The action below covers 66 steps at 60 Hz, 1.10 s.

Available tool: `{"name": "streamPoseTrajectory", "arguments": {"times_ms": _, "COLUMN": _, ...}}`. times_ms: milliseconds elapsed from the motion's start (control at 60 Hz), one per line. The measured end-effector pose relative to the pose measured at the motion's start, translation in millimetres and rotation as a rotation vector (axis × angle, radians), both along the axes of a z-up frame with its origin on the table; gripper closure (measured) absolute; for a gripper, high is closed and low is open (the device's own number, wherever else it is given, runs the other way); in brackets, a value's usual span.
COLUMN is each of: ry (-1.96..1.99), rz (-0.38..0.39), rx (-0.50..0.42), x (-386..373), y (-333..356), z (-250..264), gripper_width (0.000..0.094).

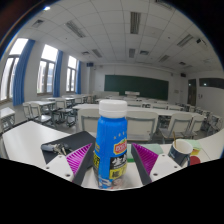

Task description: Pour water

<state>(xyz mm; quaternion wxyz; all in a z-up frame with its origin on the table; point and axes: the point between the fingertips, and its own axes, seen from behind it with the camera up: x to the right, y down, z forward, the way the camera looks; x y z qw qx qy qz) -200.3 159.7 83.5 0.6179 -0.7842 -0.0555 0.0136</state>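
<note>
A blue plastic bottle (111,142) with a white cap and a printed label stands upright between my two fingers, held above the white table. My gripper (112,160) is shut on the bottle's lower body, with the purple pads (80,158) pressing on its sides. The bottle's base is hidden below the fingers. A cup-like container with an orange and white rim (183,152) sits on the table just right of the right finger.
This is a classroom with several white desks (30,135) and chairs, a green blackboard (136,87) on the far wall and windows (48,70) along the left side. A white table surface (212,145) extends to the right.
</note>
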Motion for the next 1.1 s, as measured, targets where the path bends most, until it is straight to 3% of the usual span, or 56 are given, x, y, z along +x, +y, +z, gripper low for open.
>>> {"name": "streamPoseTrajectory", "arguments": {"times_ms": 67, "ry": 0.008, "rz": 0.003, "rx": -0.029, "x": -8.6, "y": 14.1, "z": -11.2, "gripper_width": 0.0203}}
{"name": "streamPoseTrajectory", "arguments": {"times_ms": 100, "ry": 0.015, "rz": 0.01, "rx": -0.053, "x": -12.9, "y": 17.3, "z": -19.6, "gripper_width": 0.0344}}
{"name": "streamPoseTrajectory", "arguments": {"times_ms": 133, "ry": 0.028, "rz": 0.002, "rx": -0.022, "x": 17.0, "y": 9.6, "z": -5.4, "gripper_width": 0.0353}}
{"name": "streamPoseTrajectory", "arguments": {"times_ms": 283, "ry": 0.027, "rz": -0.003, "rx": 0.011, "x": 1.3, "y": 12.8, "z": -13.2, "gripper_width": 0.0528}}
{"name": "streamPoseTrajectory", "arguments": {"times_ms": 417, "ry": 0.11, "rz": -0.006, "rx": 0.019, "x": 5.1, "y": 14.5, "z": -8.4, "gripper_width": 0.054}}
{"name": "streamPoseTrajectory", "arguments": {"times_ms": 683, "ry": 0.969, "rz": -0.026, "rx": 0.026, "x": 40.8, "y": 19.6, "z": 56.5, "gripper_width": 0.054}}
{"name": "streamPoseTrajectory", "arguments": {"times_ms": 917, "ry": 1.606, "rz": 0.019, "rx": -0.07, "x": 42.9, "y": 3.5, "z": 87.8, "gripper_width": 0.0533}}
{"name": "streamPoseTrajectory", "arguments": {"times_ms": 1100, "ry": 1.851, "rz": -0.017, "rx": -0.106, "x": 39.2, "y": -10.0, "z": 99.3, "gripper_width": 0.0509}}
